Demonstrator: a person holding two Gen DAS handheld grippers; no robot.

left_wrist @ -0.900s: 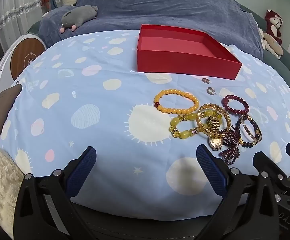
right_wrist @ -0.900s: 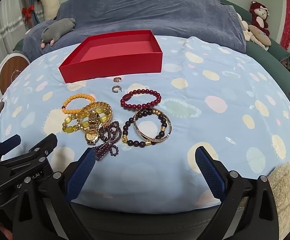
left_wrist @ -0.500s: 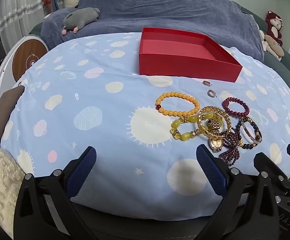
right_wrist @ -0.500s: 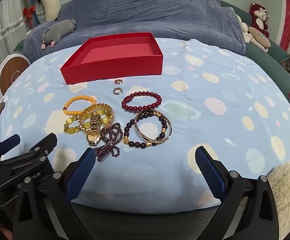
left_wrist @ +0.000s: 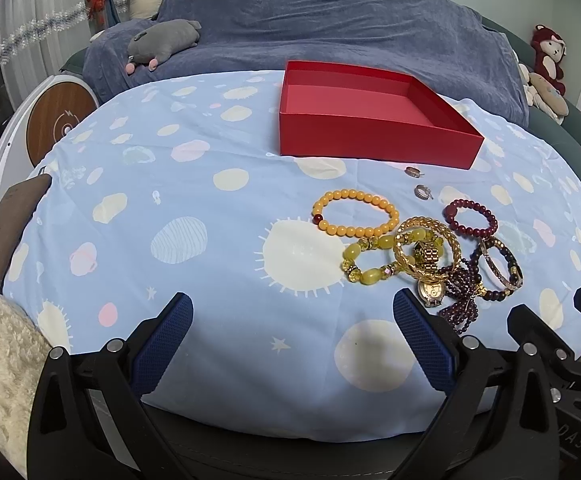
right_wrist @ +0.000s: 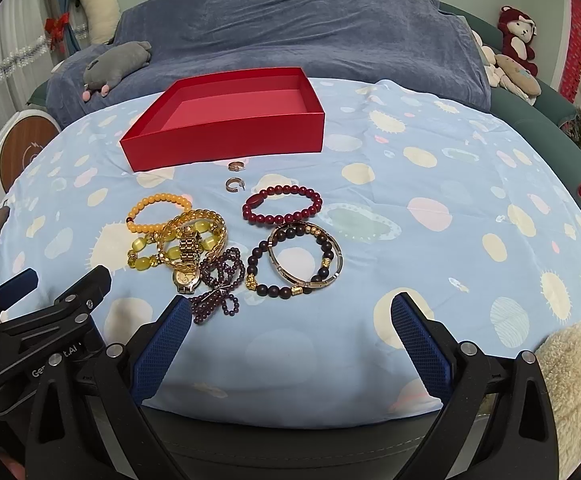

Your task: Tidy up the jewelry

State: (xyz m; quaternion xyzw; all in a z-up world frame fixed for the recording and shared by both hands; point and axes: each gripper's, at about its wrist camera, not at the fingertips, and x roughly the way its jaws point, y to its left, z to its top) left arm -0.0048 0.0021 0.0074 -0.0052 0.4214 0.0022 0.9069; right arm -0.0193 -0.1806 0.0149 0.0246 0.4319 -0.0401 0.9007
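Note:
An empty red box (left_wrist: 374, 140) (right_wrist: 230, 142) stands on the blue spotted cloth (left_wrist: 194, 208). In front of it lie two small rings (right_wrist: 234, 176), an orange bead bracelet (left_wrist: 354, 213) (right_wrist: 158, 211), a dark red bead bracelet (right_wrist: 281, 204) (left_wrist: 470, 218), a yellow-green stone bracelet (left_wrist: 364, 260), a gold watch (right_wrist: 188, 260) (left_wrist: 428, 276), purple beads (right_wrist: 220, 284) and a dark bead bracelet with a bangle (right_wrist: 302, 262). My left gripper (left_wrist: 292, 332) is open over bare cloth, left of the pile. My right gripper (right_wrist: 290, 332) is open just short of the pile.
A blue-covered sofa (left_wrist: 330, 24) with a grey plush toy (left_wrist: 162, 42) lies beyond the table. Stuffed animals (right_wrist: 516, 40) sit at the far right. A round white and wood object (left_wrist: 54, 120) stands at the left. Cream fleece sleeves (right_wrist: 574, 380) frame the edges.
Both views have drawn back and tilted slightly, so the box and jewelry sit a little lower in frame. Nothing on the cloth has moved. Both grippers stay open.

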